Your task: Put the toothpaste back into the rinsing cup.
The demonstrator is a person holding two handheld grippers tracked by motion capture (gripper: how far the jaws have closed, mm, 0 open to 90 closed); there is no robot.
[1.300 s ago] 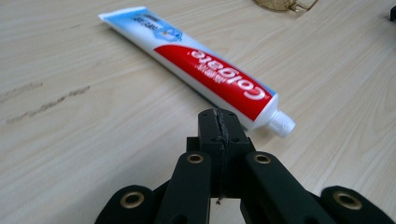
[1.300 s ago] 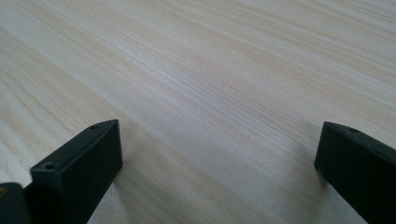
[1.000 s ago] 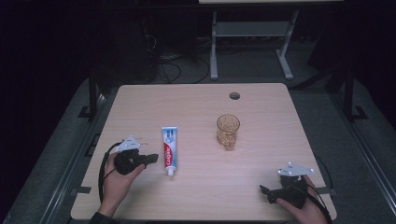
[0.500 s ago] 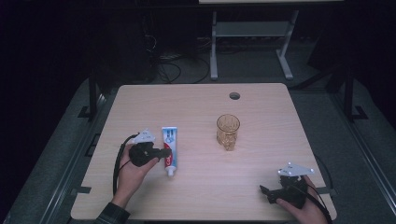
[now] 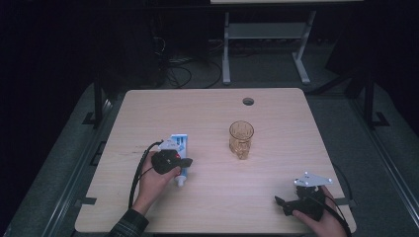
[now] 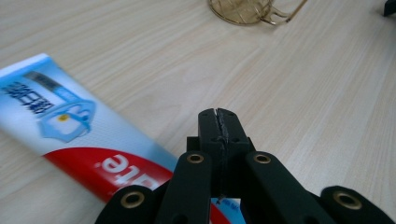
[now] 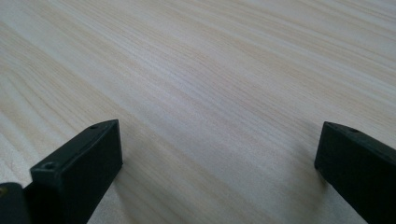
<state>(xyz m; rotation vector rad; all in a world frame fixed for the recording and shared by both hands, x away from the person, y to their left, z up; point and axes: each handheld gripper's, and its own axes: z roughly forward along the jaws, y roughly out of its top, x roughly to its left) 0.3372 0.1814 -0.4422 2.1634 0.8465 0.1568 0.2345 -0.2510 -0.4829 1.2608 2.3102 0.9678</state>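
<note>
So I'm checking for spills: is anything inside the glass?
Through the clear amber glass on the table no object or liquid shows. Its very bottom is too small and patterned to judge.

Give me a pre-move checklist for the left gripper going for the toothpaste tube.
1. Left gripper jaws open for a grasp: not ok, they are shut together with nothing between them.
2. Left gripper over the blue, white and red toothpaste tube: ok, it hovers above the cap end.
3. Tube lying flat on the light wooden table: ok.
4. Amber ribbed glass cup apart from the tube: ok.
5. Right gripper out of the way: ok, open near the table's edge.
</note>
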